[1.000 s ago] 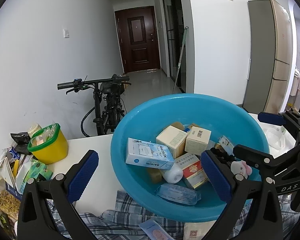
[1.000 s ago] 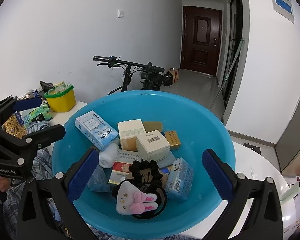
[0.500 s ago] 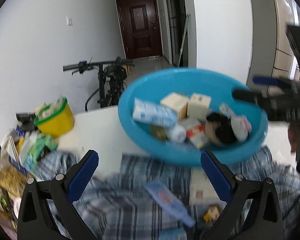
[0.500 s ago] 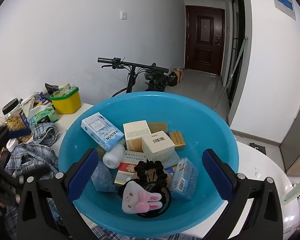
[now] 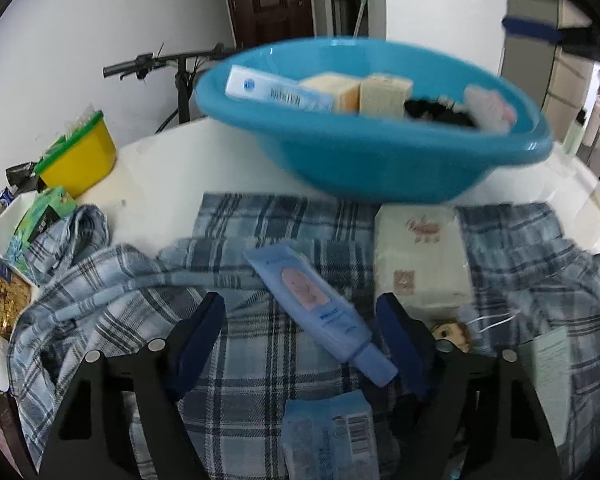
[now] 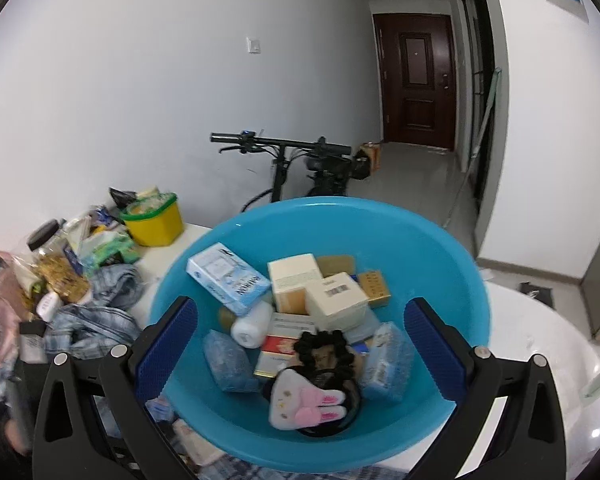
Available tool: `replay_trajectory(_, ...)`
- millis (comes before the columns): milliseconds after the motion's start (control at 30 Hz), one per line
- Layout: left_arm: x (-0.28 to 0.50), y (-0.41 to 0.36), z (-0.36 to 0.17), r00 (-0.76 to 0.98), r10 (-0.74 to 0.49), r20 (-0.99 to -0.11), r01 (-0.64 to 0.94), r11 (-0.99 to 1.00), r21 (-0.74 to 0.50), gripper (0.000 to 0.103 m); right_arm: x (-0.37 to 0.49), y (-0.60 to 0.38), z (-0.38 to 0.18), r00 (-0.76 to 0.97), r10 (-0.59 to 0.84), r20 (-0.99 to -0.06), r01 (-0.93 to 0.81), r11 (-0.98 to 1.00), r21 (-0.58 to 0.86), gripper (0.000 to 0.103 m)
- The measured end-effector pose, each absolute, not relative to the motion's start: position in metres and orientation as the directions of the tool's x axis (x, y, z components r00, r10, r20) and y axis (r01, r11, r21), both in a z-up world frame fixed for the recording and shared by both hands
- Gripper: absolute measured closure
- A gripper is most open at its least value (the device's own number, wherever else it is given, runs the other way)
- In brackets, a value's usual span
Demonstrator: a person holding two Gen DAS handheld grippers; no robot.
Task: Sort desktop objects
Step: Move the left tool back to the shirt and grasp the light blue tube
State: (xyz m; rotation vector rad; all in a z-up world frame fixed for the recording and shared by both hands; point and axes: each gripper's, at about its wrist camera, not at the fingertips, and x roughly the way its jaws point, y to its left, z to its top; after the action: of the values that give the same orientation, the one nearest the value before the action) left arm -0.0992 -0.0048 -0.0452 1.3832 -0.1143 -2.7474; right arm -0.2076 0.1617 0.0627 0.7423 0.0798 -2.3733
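Observation:
A light blue tube [image 5: 312,300] lies slantwise on a blue plaid shirt [image 5: 260,232]. My left gripper [image 5: 300,332] is low over it, its jaws closing with the tube between them; the pads do not press on it. Just beyond sits a blue basin [image 5: 380,160] with several boxes, a black scrunchie and a plush bunny clip. In the right wrist view my right gripper [image 6: 300,344] hangs open above that basin [image 6: 440,264], holding nothing. Below it lie the scrunchie [image 6: 324,348] and the bunny clip [image 6: 300,404].
Beside the tube lie a white tissue pack [image 5: 420,256], a small doll head [image 5: 452,332] and a blue wipes pack [image 5: 328,436]. A yellow tub [image 5: 80,160] and snack clutter [image 6: 60,272] crowd the white table's [image 5: 160,176] left. A bicycle [image 6: 300,168] stands behind.
My left gripper has dropped from over the basin to the shirt, and its jaws have narrowed around the tube. The right gripper has stayed over the basin, tilting up slightly.

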Motion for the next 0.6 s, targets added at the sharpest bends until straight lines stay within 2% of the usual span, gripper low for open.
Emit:
replay_trajectory(200,-0.103,-0.005,-0.053,-0.578,-0.007,-0.816,-0.007,-1.0,0.013,0.052,-0.206,0.158,0.061,-0.628,-0.563,-0.537,0.605,-0.787,0.118,0.0)
replay_trajectory(333,-0.105,-0.008,-0.059,-0.562,0.055,-0.825,-0.016,-0.998,-0.055,0.057,-0.206,0.157,0.061,-0.624,-0.564,-0.541,0.608,-0.785,0.118,0.0)
replay_trajectory(400,-0.103,-0.008,-0.058,-0.56,0.068,-0.826,-0.021,-0.997,-0.068,0.067,-0.206,0.157,0.06,-0.626,-0.562,-0.541,0.608,-0.786,0.114,0.0)
replay_trajectory(600,-0.102,-0.006,-0.058,-0.56,0.087,-0.824,-0.039,-0.996,-0.078,0.07,-0.206,0.156,0.06,-0.625,-0.559,-0.545,0.609,-0.786,0.107,0.0)
